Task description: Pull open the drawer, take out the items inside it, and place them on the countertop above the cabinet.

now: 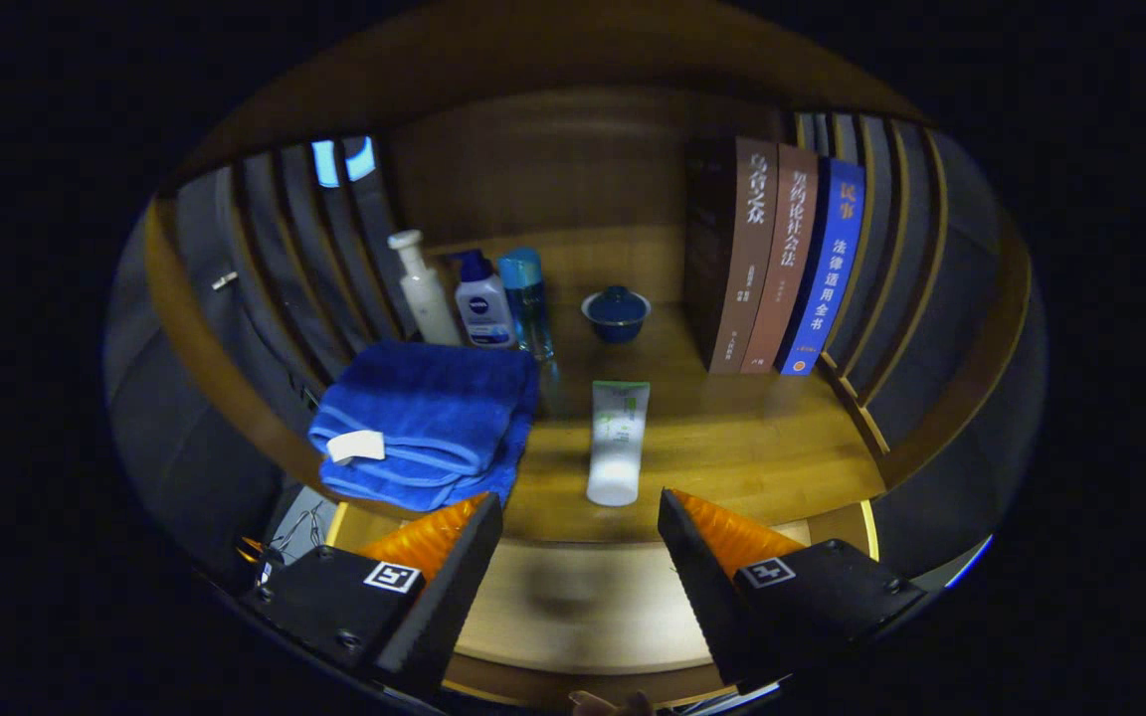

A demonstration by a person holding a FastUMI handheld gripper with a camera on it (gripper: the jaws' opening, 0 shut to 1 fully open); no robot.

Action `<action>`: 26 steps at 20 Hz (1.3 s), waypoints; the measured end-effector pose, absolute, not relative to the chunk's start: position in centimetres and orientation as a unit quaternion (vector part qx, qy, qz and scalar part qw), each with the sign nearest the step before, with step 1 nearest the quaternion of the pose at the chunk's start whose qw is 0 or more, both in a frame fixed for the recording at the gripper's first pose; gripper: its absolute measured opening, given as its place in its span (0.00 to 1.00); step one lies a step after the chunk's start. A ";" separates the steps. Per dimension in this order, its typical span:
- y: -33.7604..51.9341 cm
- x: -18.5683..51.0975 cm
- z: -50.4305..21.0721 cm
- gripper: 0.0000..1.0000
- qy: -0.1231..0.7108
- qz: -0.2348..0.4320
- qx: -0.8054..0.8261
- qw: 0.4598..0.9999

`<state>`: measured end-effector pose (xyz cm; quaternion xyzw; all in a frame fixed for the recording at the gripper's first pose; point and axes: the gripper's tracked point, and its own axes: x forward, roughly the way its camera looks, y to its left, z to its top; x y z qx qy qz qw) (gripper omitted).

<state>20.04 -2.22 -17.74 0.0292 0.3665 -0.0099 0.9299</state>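
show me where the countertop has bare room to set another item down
Bare wood lies between the tube and the books, and behind the tube toward the lidded bowl. The side with the folded towel and bottles is crowded. The tongs hang open, empty.

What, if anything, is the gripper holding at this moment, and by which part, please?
Nothing is held. The gripper has its jaws wide apart with an empty gap between them; the white tube lies on the countertop just ahead, untouched.

Three upright books (780, 261) right of a lidded bowl (616, 312)
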 end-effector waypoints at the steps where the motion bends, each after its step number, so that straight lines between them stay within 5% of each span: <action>1: -1.7 18.8 -17.0 1.00 0.351 -0.003 0.032 0.936; 9: -1.6 9.0 -15.3 1.00 0.249 -0.003 0.030 0.968; 26: -3.2 -1.2 -27.4 1.00 0.239 -0.046 0.055 0.968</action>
